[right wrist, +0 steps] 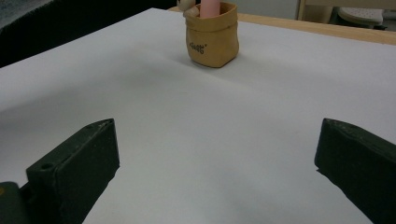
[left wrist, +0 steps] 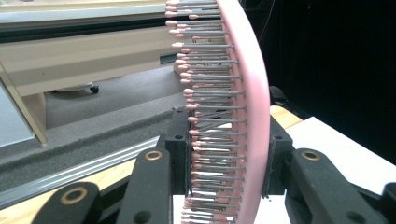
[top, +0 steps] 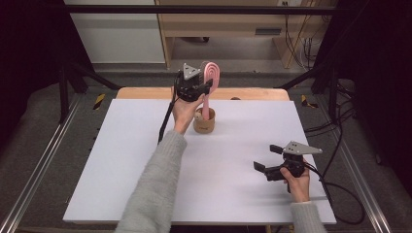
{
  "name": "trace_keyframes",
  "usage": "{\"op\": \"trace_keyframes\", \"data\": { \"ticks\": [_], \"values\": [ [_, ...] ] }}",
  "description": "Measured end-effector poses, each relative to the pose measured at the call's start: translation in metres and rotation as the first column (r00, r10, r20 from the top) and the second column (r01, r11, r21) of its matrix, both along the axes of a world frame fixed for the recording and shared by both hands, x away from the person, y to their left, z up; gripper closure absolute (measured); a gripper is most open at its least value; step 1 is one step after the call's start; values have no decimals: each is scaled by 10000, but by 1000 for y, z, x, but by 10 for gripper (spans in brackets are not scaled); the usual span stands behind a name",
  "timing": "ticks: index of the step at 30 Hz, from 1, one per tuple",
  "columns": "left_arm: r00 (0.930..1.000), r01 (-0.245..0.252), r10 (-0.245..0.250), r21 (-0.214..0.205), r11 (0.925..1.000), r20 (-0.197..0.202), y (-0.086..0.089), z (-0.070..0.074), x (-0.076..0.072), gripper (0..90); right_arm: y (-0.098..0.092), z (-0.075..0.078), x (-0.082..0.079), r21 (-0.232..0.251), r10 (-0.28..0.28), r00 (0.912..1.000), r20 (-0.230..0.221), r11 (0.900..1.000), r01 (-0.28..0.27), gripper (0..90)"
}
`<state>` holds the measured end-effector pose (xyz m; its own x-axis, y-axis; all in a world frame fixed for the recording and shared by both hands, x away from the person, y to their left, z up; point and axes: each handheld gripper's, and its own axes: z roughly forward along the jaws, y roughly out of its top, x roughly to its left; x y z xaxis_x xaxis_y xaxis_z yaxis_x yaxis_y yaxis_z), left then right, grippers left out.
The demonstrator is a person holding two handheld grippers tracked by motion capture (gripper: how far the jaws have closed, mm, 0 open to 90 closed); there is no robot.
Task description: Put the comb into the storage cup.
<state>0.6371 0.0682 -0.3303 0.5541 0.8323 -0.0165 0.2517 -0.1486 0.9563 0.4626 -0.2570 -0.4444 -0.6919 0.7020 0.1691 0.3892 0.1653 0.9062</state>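
left gripper view, left gripper [left wrist: 224,154] jaws clamping curved pink bristled hairbrush [left wrist: 250,93], right gripper [right wrist: 217,158] jaws wide, empty

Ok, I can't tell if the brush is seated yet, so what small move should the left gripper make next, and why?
Probably lower it a little. The left gripper is shut on the head of the pink bristled hairbrush, whose handle already stands in the small tan pouch-shaped holder, so sinking it before letting go seems safest.

White table [top: 145,174]; tan fabric pot [top: 204,125] standing near far edge.
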Motion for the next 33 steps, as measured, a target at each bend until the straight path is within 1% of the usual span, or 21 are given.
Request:
{"op": "trace_keyframes", "data": {
  "ticks": [11, 16, 23, 28, 33],
  "values": [
    [9998, 102, -108, 419, 9991, 147, -2, -13, -2, 630, 0, 0, 0, -15, 7, 10000, -15, 10000, -7, 5],
    [9999, 96, -100, 466, 9989, 84, -2, -17, -2, 630, 0, 0, 0, -34, 20, 10000, 10, 10000, -20, 5],
    [9998, 178, -183, 653, 9977, 71, -4, -25, -4, 630, 0, 0, 0, 1, 8, 10000, 4, 10000, -8, 5],
    [9997, 226, -227, 691, 9974, 14, -6, -30, -6, 630, 0, 0, 0, -2, 2, 10000, 29, 10000, -2, 5],
    [9996, 263, -269, 897, 9956, 56, -9, -34, -8, 629, 0, 0, 0, 4, -1, 10000, 18, 10000, 1, 4]
  ]
}}
